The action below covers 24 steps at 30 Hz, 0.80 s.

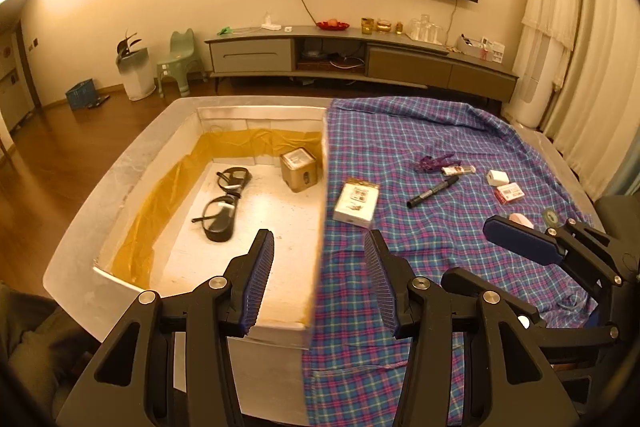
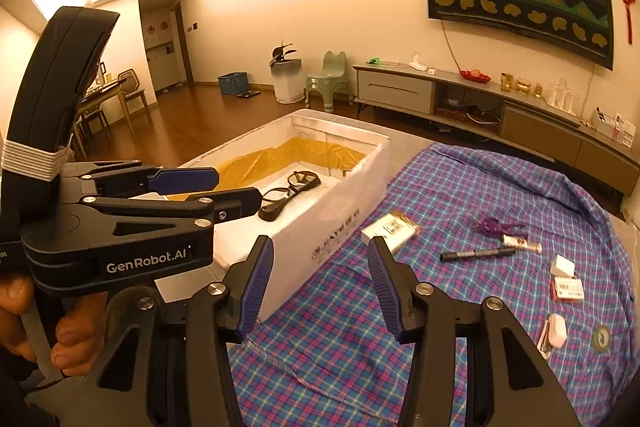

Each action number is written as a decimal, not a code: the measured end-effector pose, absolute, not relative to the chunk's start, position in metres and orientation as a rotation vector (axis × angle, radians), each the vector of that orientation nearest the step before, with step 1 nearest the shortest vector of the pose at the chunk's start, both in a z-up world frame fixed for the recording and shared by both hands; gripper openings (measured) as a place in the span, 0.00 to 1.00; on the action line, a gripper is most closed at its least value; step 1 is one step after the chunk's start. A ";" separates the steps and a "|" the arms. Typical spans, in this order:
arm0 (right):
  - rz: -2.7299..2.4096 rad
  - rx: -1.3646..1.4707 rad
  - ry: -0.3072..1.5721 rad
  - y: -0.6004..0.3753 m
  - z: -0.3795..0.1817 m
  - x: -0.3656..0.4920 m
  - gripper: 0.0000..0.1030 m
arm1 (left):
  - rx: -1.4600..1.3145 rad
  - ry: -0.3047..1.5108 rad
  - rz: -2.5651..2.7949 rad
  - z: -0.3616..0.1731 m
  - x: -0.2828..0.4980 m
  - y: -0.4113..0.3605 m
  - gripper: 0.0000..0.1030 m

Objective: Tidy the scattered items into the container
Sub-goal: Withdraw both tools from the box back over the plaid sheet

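Note:
The white foam container (image 1: 120,183) (image 2: 344,195) sits left of the plaid cloth (image 1: 440,239) (image 2: 440,299). Inside lie two pairs of glasses (image 1: 224,199) (image 2: 292,189) and a gold tin (image 1: 299,169). On the cloth lie a white-and-gold box (image 1: 357,202) (image 2: 391,229), a black marker (image 1: 433,191) (image 2: 476,253), a purple hair tie (image 1: 434,161) (image 2: 496,226), a small tube (image 1: 458,169) (image 2: 520,242), a white cube (image 1: 497,177) (image 2: 562,265), a red-white box (image 1: 509,193) (image 2: 568,289), a pink case (image 1: 520,221) (image 2: 556,330) and a tape roll (image 1: 550,217) (image 2: 601,338). My left gripper (image 1: 320,283) (image 2: 200,191) is open and empty over the container's near right edge. My right gripper (image 2: 320,291) (image 1: 520,247) is open and empty above the cloth.
A TV stand (image 1: 360,55) with cups and a bowl stands against the far wall. A bin (image 1: 136,71), a green stool (image 1: 178,63) and a blue basket (image 1: 80,93) stand on the wooden floor at left. A dining table and chairs (image 2: 116,99) are far left.

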State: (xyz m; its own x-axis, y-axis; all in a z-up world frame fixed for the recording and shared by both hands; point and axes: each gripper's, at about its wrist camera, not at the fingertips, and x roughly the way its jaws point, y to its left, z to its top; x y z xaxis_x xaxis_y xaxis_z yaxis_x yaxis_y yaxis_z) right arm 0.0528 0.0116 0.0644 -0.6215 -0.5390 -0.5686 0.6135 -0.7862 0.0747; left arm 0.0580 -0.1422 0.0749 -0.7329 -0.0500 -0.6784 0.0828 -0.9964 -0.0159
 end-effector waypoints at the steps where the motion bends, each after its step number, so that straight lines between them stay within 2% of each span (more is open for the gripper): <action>1: -2.373 0.778 0.152 0.018 0.063 0.053 0.49 | 1.125 0.066 -2.863 0.073 0.058 -0.138 0.49; 10: -2.456 0.861 0.028 0.074 0.037 0.050 0.49 | 1.230 0.018 -2.910 0.047 0.046 -0.093 0.51; 24: -2.646 1.085 -0.193 0.183 -0.015 0.012 0.49 | 1.490 0.023 -2.937 -0.004 -0.033 -0.023 0.52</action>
